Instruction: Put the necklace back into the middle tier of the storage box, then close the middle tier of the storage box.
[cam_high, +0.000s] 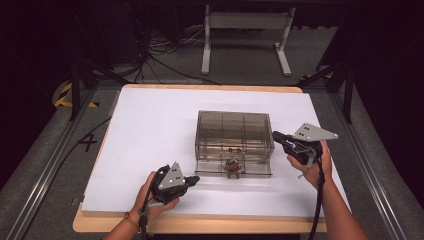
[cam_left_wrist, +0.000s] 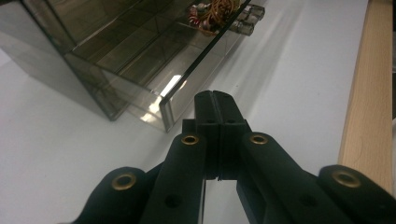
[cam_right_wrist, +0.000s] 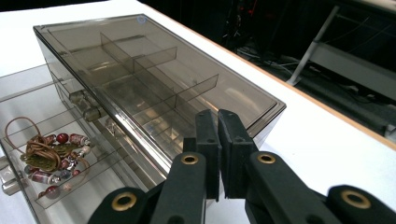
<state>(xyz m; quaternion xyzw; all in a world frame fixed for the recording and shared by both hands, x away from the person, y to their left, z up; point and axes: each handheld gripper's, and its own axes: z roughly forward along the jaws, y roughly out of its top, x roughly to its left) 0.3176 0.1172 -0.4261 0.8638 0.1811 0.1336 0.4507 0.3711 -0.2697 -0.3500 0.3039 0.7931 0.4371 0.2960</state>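
A smoky clear box (cam_high: 234, 131) with divided compartments stands mid-table. Its lowest drawer (cam_high: 255, 170) is pulled out toward me and holds a bracelet (cam_high: 233, 167) of red beads and brown cord. My left gripper (cam_high: 194, 179) is shut and empty, low over the table just left of the drawer's front corner. In the left gripper view the shut tips (cam_left_wrist: 215, 99) sit close to the drawer corner (cam_left_wrist: 166, 109), with the bracelet (cam_left_wrist: 208, 15) beyond. My right gripper (cam_high: 276, 135) is shut beside the box's right wall. The right gripper view looks over its tips (cam_right_wrist: 218, 117) onto the lid (cam_right_wrist: 154, 70), drawer (cam_right_wrist: 28, 100) and bracelet (cam_right_wrist: 49, 158).
The box rests on a white sheet (cam_high: 150, 130) over a wooden tabletop whose edge (cam_high: 200, 223) runs along the near side. Open sheet lies left of the box and behind it. Cables (cam_high: 150, 55) and a white table frame (cam_high: 245, 30) are on the floor beyond.
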